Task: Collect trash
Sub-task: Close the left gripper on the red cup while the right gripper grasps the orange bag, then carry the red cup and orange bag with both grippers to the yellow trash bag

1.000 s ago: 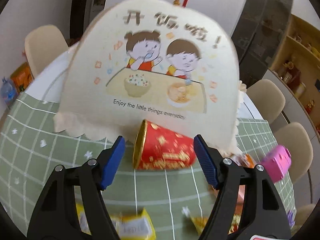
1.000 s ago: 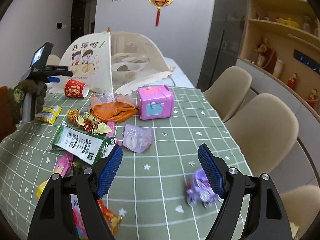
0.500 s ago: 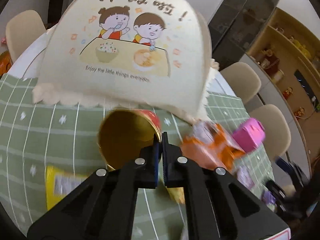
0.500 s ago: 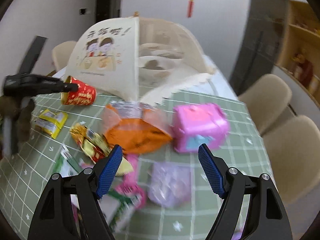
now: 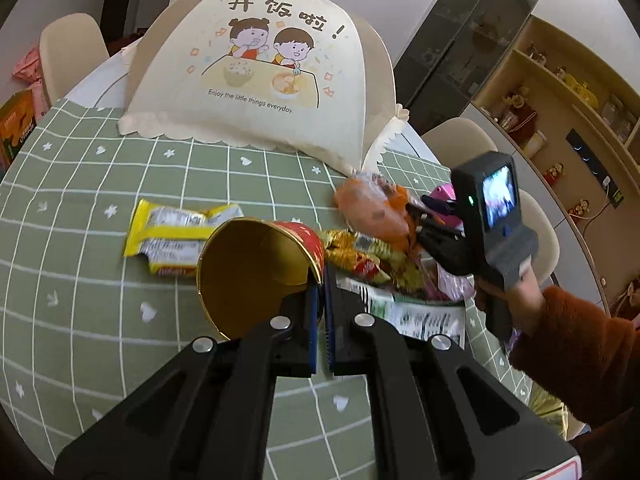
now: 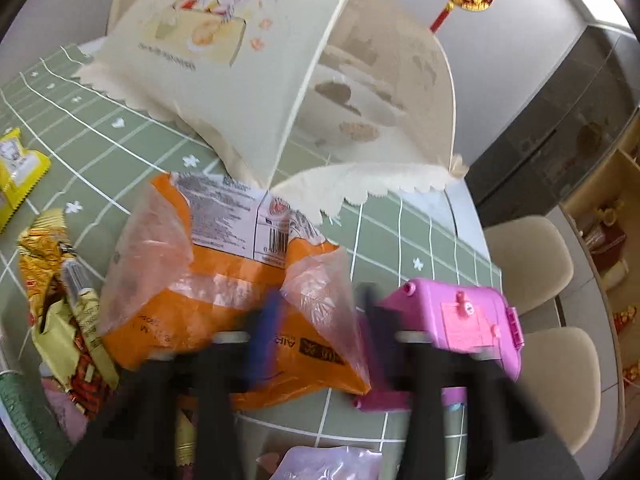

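The left gripper [image 5: 320, 292] has its jaws clamped on the rim of the red paper cup [image 5: 256, 272]: one blue pad sits inside the gold-lined mouth, the other against the outer wall. The cup is tipped on its side with its open mouth facing the camera, above the green checked table [image 5: 80, 280]. A yellow wrapper [image 5: 176, 232] lies flat on the table just beyond the cup.

The right gripper [image 6: 316, 324] points down at the trash pile; it is blurred. Its jaws are closing, with a clear flap of the orange plastic bag [image 6: 224, 280] standing between them. Whether the pads already press on the flap cannot be told. The bag lies on the table directly ahead of the jaws, touching the scalloped edge of the cream food cover [image 6: 248, 80]. A pink toy case [image 6: 464, 320] sits just beside the right-hand jaw. Gold and red foil wrappers [image 6: 56, 280] lie to the left of the bag.

In the left wrist view, a hand [image 5: 516, 296] in a rust-coloured sleeve holds the right gripper over the pile
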The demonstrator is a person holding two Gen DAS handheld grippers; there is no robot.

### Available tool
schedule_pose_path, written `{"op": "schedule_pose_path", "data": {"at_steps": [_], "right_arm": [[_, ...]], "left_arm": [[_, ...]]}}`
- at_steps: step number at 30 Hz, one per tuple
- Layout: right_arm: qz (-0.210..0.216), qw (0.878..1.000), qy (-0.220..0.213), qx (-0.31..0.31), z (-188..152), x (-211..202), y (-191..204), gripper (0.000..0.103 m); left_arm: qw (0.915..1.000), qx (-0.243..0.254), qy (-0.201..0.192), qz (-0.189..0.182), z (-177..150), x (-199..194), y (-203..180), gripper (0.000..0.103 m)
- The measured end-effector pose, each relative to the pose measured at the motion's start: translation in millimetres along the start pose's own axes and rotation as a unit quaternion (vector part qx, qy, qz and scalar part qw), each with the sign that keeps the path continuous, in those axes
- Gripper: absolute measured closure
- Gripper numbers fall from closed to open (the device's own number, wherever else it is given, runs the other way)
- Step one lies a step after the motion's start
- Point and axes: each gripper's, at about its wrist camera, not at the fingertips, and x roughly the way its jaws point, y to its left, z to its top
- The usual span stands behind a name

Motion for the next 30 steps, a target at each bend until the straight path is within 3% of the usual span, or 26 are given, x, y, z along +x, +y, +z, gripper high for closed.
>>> {"op": "schedule_pose_path", "data": {"at_steps": [5, 13, 21, 30], "right_arm": [[0.045, 0.995, -0.039, 0.085, 3, -50, -30, 0.093], [0.049, 0.988, -0.09, 0.112, -26, -147, -65, 0.093], [0.032, 0.984, -0.105, 0.138, -100, -219, -104, 0.093], [-0.017, 0.981, -0.118, 0.15, -218, -311, -153, 0.093]], "left_arm": [[0.9999, -0.006, -0.016, -0.002, -7, -16, -4, 0.1], [0.9992, -0.007, -0.036, -0.016, -14, -38, -36, 0.1], [0.9978, 0.03, -0.052, -0.028, -37, -73, -106, 0.1], [0.9945, 0.071, -0.054, -0.055, -87, -101, -212, 0.1]]}}
